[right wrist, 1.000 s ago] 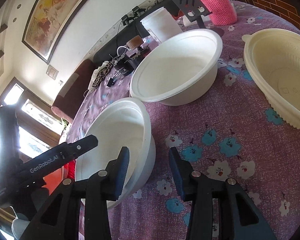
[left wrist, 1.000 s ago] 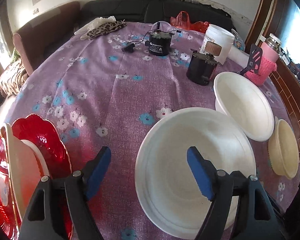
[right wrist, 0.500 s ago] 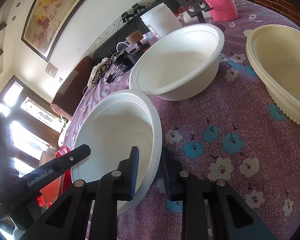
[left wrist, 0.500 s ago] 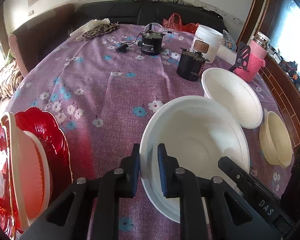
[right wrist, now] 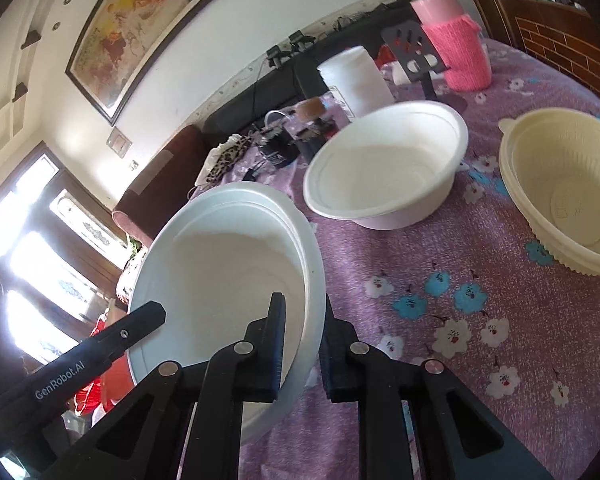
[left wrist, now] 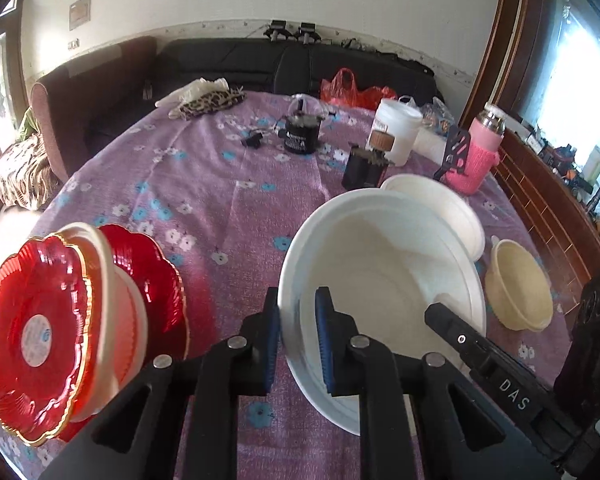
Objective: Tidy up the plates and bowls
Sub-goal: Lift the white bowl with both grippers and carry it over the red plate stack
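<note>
- Left claw: we see its blue pads clamped on the near rim of the large white bowl, one pad outside the wall and one inside.
- Right claw: its jaws are closing on the opposite rim of the same large white bowl, with the rim between them and both pads against it. In the left wrist view this claw appears as a black finger reaching over the bowl's right edge.
- Large white bowl: we note that it is tilted, held at two sides of its rim, above the purple flowered cloth of the worktop.
- Second white bowl: it stands upright on the worktop just behind the held bowl; in the left wrist view its rim shows partly behind the held one.
- Cream bowl: it stands upright on the worktop, to the right of the two white bowls and apart from them.
- Red plates: scalloped, gold-edged, they stand stacked with a pale bowl between them at the left of the worktop, well apart from the white bowls.
- Far side of the worktop: we mark a pink-sleeved bottle, a white tub, a black canister and a leopard-print cloth.
</note>
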The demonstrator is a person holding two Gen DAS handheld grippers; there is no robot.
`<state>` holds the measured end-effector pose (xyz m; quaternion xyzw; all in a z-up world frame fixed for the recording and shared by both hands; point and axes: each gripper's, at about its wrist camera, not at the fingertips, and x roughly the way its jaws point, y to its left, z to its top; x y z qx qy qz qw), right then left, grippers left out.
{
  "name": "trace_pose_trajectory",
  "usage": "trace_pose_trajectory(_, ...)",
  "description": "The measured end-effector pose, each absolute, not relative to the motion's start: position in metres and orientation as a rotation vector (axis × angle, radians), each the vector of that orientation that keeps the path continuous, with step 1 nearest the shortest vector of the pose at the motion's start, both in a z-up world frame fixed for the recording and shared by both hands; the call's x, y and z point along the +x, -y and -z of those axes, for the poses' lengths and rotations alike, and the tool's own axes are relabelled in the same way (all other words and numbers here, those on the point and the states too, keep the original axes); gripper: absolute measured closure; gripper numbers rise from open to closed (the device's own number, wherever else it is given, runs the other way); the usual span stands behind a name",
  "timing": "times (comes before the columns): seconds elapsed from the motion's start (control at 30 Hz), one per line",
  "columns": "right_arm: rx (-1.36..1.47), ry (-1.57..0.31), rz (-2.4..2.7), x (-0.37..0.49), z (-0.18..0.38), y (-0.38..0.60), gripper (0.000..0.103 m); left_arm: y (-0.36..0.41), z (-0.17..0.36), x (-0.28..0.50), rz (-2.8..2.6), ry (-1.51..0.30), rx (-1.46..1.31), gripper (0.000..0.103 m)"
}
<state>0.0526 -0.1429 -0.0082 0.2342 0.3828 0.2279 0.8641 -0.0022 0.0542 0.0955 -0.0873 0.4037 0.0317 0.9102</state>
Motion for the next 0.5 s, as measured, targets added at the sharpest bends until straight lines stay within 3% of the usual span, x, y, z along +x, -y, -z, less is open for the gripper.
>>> trace_pose_trajectory(0.5,0.39,-0.686,-0.504,-0.016,-0.055,0.097,0.086,-0.113,-0.134,-0.083,-0.04,-0.689,-0.348,0.086)
